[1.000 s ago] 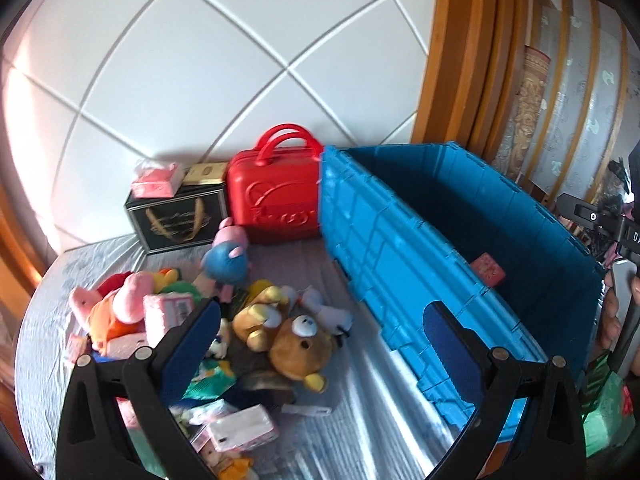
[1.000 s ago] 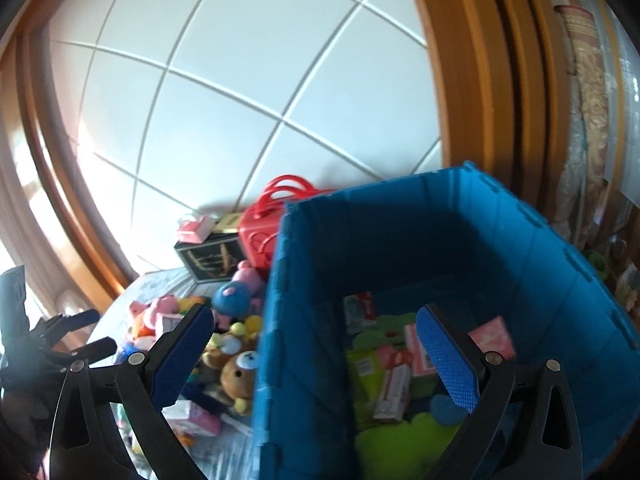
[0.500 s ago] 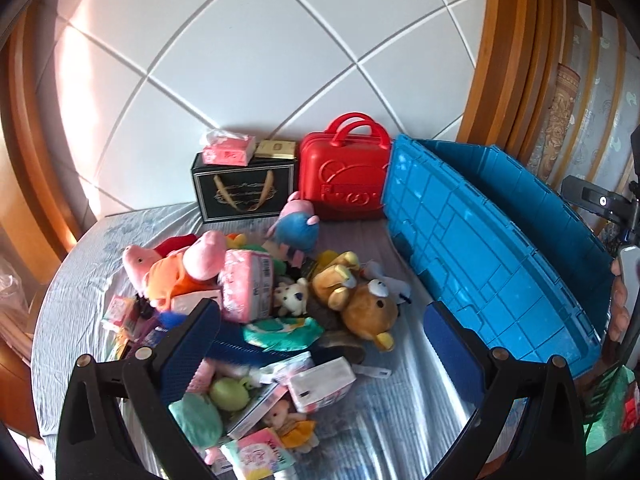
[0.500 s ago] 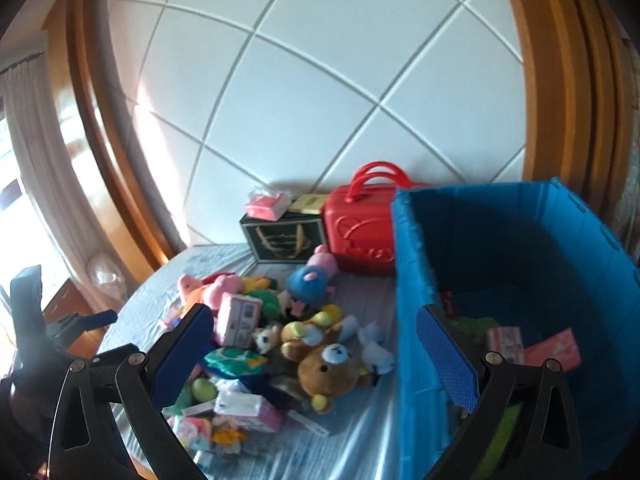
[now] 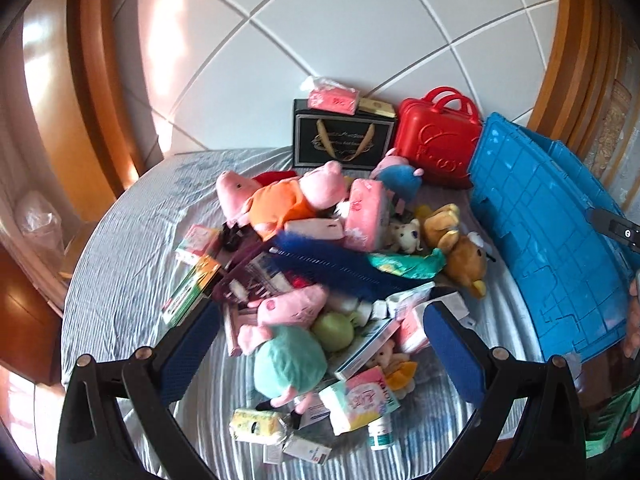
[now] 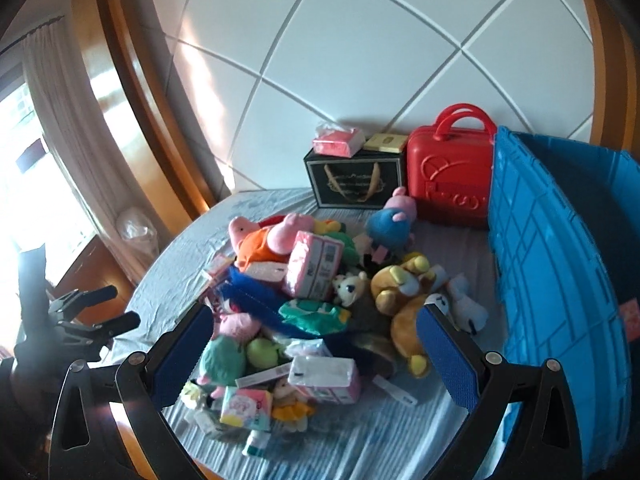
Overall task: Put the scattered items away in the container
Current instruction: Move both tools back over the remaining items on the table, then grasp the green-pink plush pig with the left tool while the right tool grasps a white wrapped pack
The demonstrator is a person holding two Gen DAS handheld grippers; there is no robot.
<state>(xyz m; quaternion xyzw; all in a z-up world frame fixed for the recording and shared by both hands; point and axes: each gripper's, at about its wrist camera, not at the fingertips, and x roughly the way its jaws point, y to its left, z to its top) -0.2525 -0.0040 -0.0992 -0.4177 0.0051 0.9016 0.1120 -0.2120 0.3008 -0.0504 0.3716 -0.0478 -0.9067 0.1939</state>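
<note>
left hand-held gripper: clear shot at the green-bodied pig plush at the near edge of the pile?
Probably yes. The left hand-held gripper is open with the green-bodied pig plush lying between its fingers, on top of the pile, nothing over it. A green ball crowds its right side.

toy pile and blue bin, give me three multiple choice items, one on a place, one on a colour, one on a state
1. What does the black gift box stand beside?
A. red case
B. a lamp
C. a bucket

2. What colour is the container?
A. green
B. blue
C. white

3. How is the left claw?
A. shut on a toy
B. open, holding nothing
C. out of view

Answers: 1 A, the red case sits right of the box; 2 B, its ribbed walls are blue; 3 B, its pads are spread over the pile.
</note>
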